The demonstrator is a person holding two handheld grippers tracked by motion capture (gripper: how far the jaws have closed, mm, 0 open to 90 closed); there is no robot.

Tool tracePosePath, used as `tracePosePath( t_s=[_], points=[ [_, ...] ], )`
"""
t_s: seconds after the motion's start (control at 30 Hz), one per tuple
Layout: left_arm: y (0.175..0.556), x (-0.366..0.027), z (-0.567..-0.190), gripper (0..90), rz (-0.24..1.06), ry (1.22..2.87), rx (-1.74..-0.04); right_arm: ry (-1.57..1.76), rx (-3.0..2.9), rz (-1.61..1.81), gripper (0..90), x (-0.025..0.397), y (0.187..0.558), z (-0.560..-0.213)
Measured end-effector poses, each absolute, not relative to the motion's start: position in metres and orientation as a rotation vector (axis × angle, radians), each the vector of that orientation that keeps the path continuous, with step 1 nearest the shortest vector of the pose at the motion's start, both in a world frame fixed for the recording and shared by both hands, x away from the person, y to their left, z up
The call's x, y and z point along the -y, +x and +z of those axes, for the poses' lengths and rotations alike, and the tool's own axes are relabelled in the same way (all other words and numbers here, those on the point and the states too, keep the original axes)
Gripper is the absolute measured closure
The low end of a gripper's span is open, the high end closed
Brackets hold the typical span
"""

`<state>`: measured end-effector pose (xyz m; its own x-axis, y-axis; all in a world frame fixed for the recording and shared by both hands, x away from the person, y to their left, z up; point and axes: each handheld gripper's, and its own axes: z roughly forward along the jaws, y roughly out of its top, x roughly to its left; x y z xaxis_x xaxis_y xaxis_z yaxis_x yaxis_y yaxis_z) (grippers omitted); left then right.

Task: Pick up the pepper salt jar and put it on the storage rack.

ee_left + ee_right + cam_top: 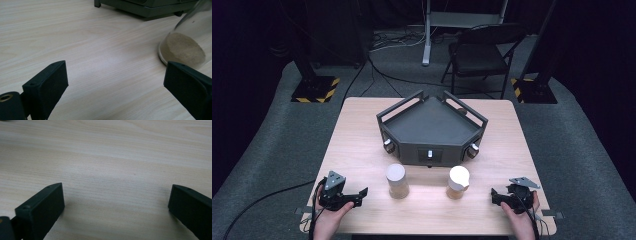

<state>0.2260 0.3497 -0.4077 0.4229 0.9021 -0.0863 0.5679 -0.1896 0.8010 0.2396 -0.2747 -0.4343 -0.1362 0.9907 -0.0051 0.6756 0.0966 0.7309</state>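
Note:
Two clear glass containers with tan powder in the bottom stand on the wooden table [362, 145]. The left one [397, 181] is a plain beaker; in the left gripper view its base [183, 48] sits at the right. The right one [458, 182] has a white top with a spout. Behind them is a dark five-sided scale-like device [432, 127] with a raised rail. My left gripper [361, 196] rests open near the front left, jaws pointing at the left beaker. My right gripper [495, 196] rests open at the front right, with bare table between its jaws.
A folding chair [482, 52] and a stand leg [427, 35] are beyond the table's far edge. Two posts on hazard-striped bases [314, 89] flank the table. Cables trail off the front left edge.

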Motion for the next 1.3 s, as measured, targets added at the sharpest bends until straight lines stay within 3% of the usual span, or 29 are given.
tracePosePath(
  t_s=[1.3],
  points=[
    [0.214,-0.313,-0.388,6.0,0.509,1.926,-1.078,1.628,-1.871,0.808,0.0,0.275,0.24,-0.434]
  ],
)
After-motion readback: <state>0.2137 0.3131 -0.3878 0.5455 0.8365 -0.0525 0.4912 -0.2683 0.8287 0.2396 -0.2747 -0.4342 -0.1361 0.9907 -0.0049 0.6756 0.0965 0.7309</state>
